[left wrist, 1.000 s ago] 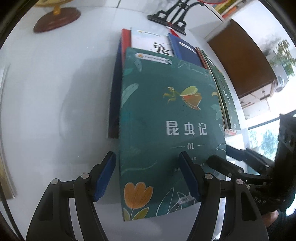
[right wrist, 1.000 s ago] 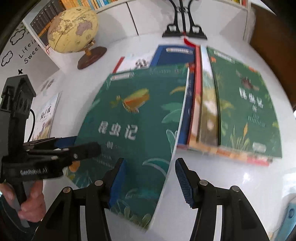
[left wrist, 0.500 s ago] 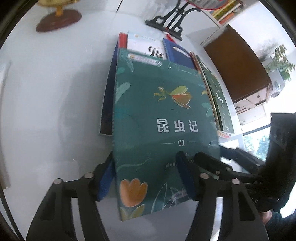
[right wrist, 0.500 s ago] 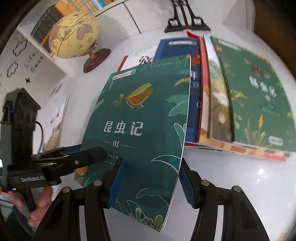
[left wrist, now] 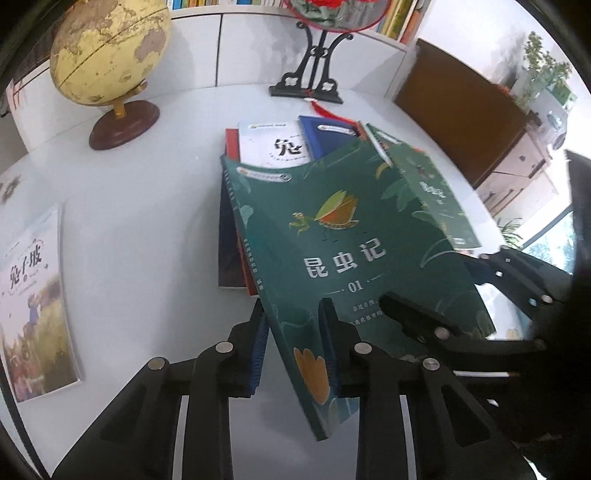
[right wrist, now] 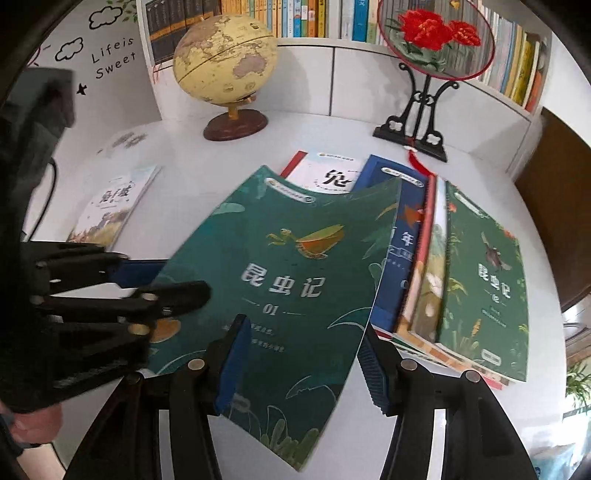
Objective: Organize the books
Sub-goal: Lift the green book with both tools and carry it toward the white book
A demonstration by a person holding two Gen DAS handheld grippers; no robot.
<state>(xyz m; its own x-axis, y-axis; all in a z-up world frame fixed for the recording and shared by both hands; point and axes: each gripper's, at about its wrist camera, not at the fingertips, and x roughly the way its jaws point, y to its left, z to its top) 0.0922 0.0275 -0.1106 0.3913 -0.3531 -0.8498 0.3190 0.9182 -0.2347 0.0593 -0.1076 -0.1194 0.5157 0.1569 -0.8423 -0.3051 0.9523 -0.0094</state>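
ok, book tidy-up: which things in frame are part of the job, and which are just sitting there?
Part of the job:
- green book 01, lifted, left gripper shut on it, right gripper astride its edge
- book pile on the table
- second green book atop that pile
- loose book lying apart to the left

Just sitting there:
- globe
- round fan on stand
- shelf books
- table

The green book (left wrist: 332,258), flat on the stack (right wrist: 436,266) a second ago, now hangs lifted and tilted, its cover bowed. The left gripper (left wrist: 295,343) has closed on its near left edge; the right gripper (right wrist: 299,365) has slid further along its near right side. Both cameras have risen.
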